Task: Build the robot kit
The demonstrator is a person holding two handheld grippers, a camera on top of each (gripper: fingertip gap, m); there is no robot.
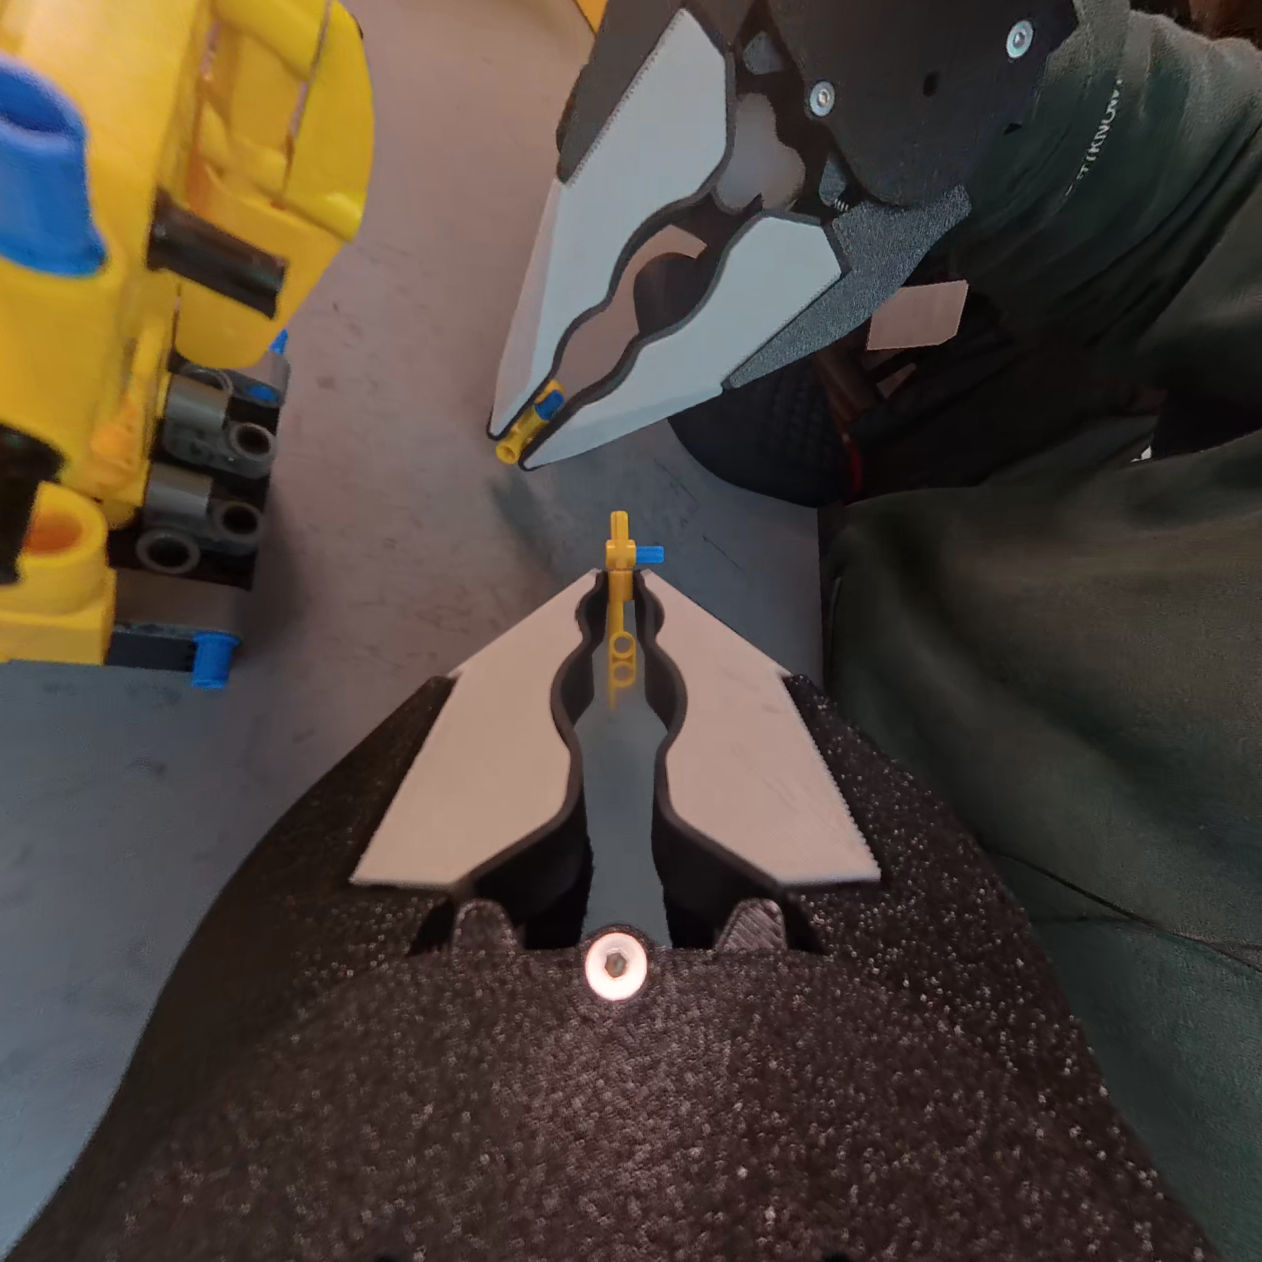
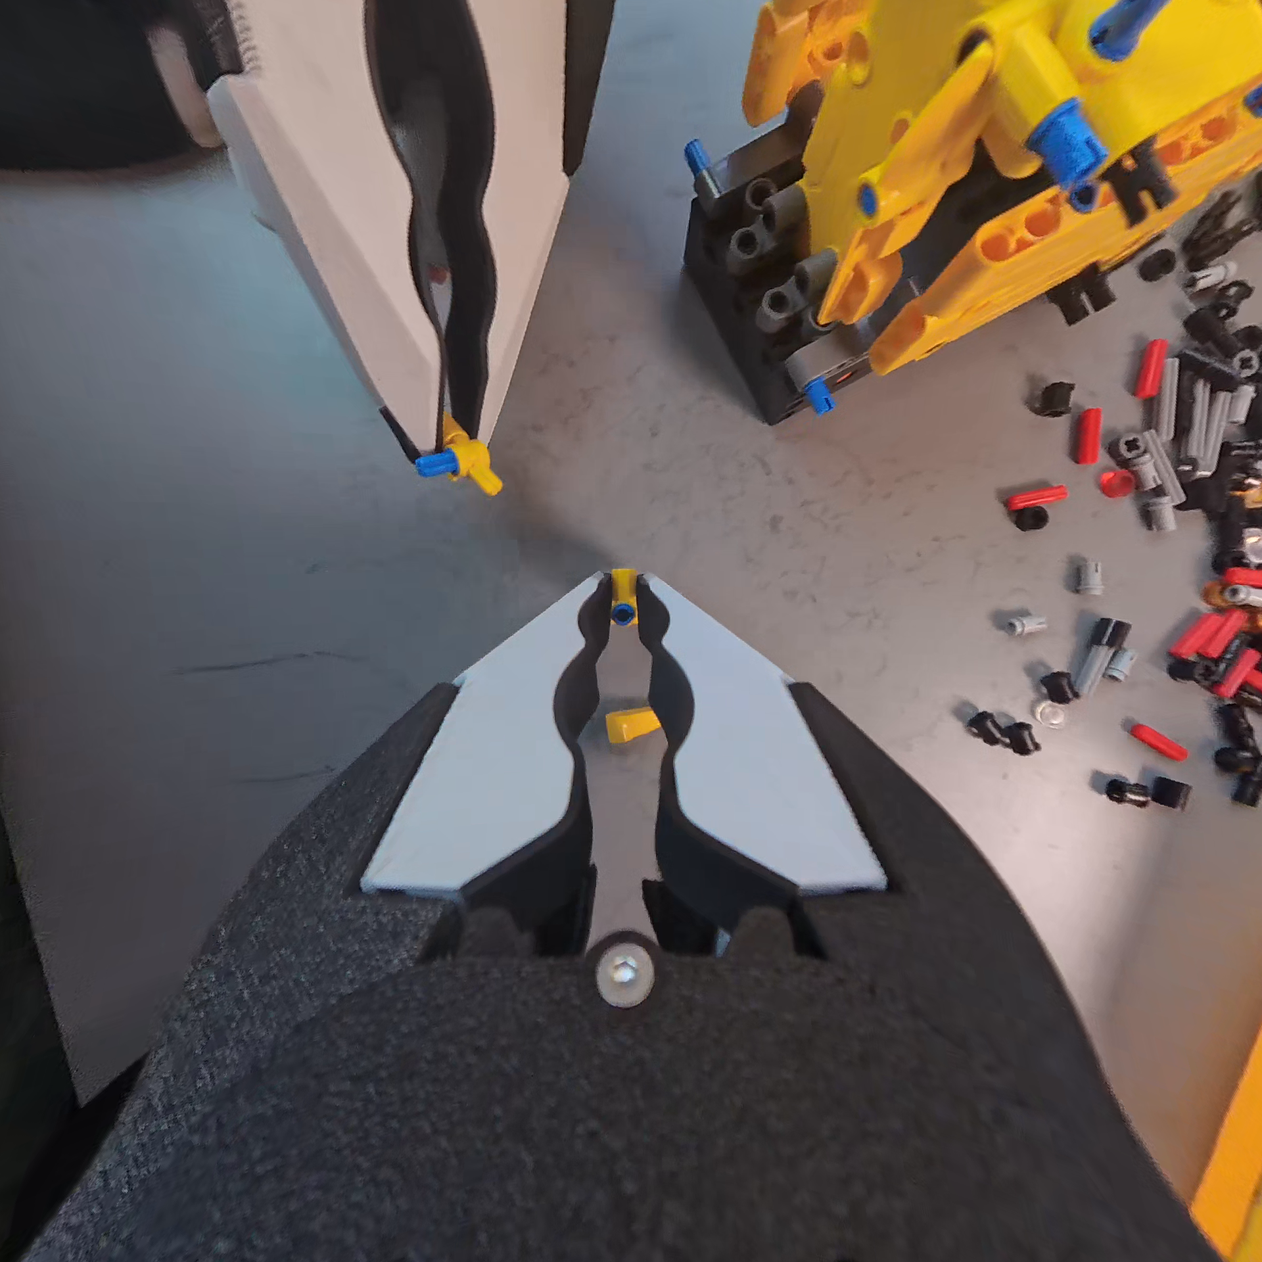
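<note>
The left gripper (image 1: 618,577) has its jaws clenched on a thin yellow beam (image 1: 620,614) carrying a blue pin (image 1: 649,554). The right gripper (image 2: 621,580) pinches a yellow connector (image 2: 622,595), just apart above the bench (image 2: 205,546). I judge steady grips and square alignment matter here.

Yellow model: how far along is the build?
Done: yellow model largely assembled on the table. In hand: left gripper pinches a yellow connector with blue pin; right gripper pinches a similar piece. Left: loose pins unused.
</note>
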